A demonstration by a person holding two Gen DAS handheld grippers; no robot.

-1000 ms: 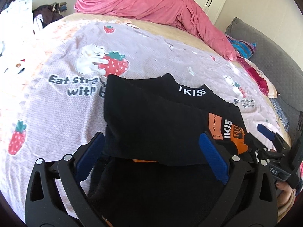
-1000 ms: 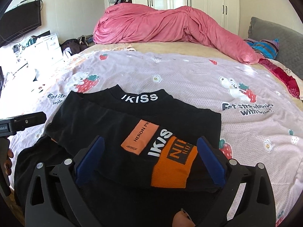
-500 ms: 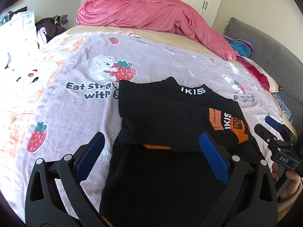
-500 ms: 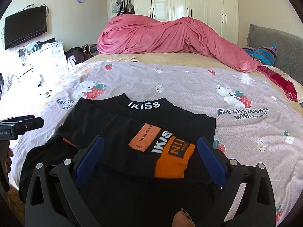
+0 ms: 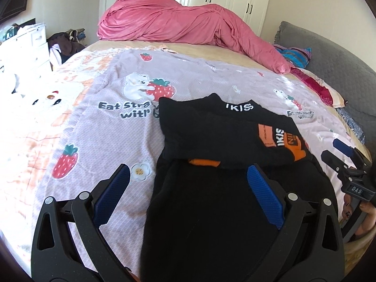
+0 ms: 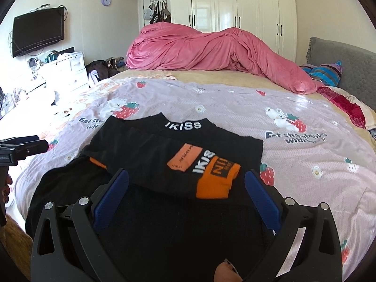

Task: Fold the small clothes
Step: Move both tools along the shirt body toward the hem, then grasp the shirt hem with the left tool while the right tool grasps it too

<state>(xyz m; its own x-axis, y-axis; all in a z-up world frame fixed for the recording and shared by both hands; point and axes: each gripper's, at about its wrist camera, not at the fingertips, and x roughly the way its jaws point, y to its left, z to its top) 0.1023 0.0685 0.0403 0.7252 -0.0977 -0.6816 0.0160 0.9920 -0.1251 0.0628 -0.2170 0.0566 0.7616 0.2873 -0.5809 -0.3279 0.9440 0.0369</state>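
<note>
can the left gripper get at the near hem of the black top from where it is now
Probably yes: the left gripper hangs open just above the black knit top with orange patches, nothing lying between; the right gripper stays off to its side.

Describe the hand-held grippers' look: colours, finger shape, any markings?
Both alike: the left hand-held gripper and the right hand-held gripper have matte black frames with slotted cut-outs, silver pivot screws and ribbed blue pads. The right one's body carries a white "DAS" label. No cables visible.

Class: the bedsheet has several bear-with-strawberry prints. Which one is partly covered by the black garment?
None of the bears; only the left print's caption is covered by the black garment. The right print lies clear.
</note>
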